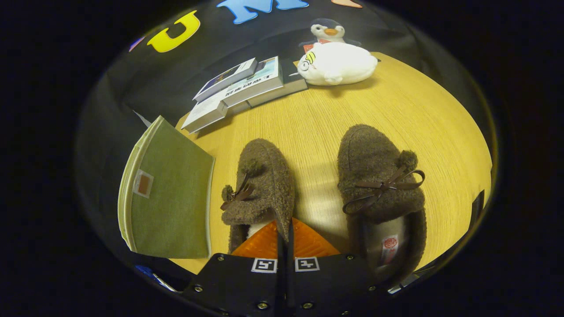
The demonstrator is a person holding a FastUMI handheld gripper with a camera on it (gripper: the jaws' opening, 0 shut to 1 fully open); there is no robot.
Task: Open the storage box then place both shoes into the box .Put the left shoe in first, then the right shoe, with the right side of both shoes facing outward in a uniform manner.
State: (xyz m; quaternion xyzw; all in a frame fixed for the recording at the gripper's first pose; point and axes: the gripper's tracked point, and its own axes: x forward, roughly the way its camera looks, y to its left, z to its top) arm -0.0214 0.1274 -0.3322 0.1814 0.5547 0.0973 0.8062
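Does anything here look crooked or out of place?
Yes. The left shoe is tipped onto its side, its rim pinched in the gripper, while the right shoe sits flat. The books are stacked unevenly.

The tongs [285,240] cover the heel of the left shoe [260,187]; a white plush toy [337,64] hides the lower body of the penguin toy [329,31]; the book covers' [246,83] print is unreadable.
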